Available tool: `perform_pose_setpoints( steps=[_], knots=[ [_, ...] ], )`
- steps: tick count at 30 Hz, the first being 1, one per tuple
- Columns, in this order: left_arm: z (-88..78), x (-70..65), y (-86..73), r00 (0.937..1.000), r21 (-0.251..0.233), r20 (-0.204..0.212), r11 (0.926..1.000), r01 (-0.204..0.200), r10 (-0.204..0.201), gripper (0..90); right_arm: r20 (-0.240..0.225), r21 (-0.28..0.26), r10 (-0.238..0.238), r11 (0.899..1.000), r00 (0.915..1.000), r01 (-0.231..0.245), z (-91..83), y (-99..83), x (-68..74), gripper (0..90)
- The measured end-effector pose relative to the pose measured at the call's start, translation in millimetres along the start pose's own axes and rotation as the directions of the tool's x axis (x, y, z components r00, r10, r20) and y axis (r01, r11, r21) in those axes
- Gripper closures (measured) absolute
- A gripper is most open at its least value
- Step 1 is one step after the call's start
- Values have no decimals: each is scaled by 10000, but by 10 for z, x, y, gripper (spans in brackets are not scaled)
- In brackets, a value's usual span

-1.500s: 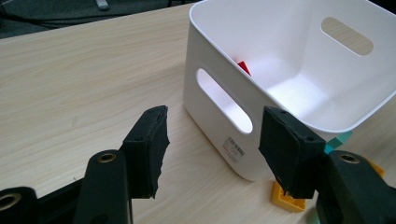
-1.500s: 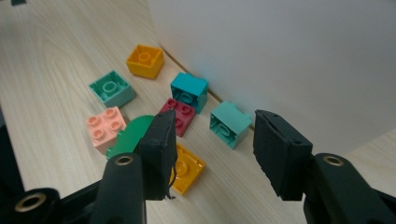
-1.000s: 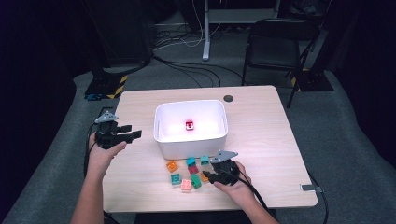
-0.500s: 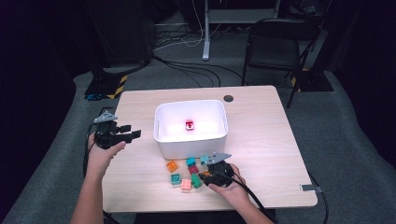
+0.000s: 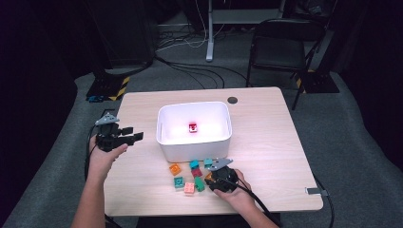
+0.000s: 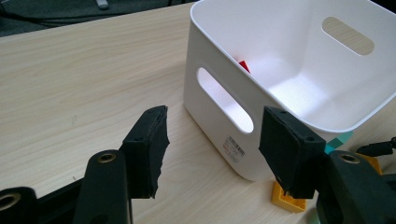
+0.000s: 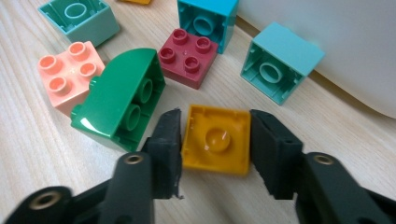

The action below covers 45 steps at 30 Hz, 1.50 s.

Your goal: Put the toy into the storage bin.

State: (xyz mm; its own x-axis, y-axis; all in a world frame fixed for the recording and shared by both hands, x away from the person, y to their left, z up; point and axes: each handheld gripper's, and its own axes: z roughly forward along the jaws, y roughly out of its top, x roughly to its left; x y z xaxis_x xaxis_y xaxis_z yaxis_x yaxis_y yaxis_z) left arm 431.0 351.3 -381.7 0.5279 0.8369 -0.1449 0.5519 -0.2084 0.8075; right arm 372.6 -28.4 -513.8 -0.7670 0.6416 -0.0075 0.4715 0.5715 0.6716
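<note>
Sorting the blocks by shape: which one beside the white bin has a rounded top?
The dark green plastic block, lying on its side beside the pink studded one; the others are square.

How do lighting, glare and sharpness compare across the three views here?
High view: the room around the table is very dark, the white bin glows bright, detail is soft. Left gripper view: the bin's inside is nearly blown out and the near jaws are slightly soft. Right gripper view: evenly lit and sharp, with glints on the green brick and yellow brick.
</note>
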Motion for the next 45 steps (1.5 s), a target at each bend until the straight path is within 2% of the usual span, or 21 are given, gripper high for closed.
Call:
perform_pose_setpoints(
  steps=[5,14,26,32,42,45],
  knots=[
    [1,-2,-3,10000,-93,-44,9999,54,-54,415,-143,139,38,9999,9999,-36,-29,-1,-32,581],
    [-5,3,-2,10000,-40,-34,10000,48,-48,415,-508,2,-32,10000,9987,32,-169,92,-56,583],
    [6,-2,-2,10000,46,-24,10000,11,-10,416,-1055,-245,-118,9997,9944,93,-456,289,-126,583],
    [3,-2,-3,10000,12,-24,10000,15,-15,415,-1208,-147,-210,9997,9925,193,-576,399,-181,583],
    [1,4,-4,10000,-55,-35,10000,77,-77,415,-1560,-438,-238,9989,9875,172,-825,616,-239,584],
    [0,7,-4,10000,-43,-21,10000,55,-55,415,-1560,-538,-391,9981,9870,310,-893,693,-249,584]
  ],
)
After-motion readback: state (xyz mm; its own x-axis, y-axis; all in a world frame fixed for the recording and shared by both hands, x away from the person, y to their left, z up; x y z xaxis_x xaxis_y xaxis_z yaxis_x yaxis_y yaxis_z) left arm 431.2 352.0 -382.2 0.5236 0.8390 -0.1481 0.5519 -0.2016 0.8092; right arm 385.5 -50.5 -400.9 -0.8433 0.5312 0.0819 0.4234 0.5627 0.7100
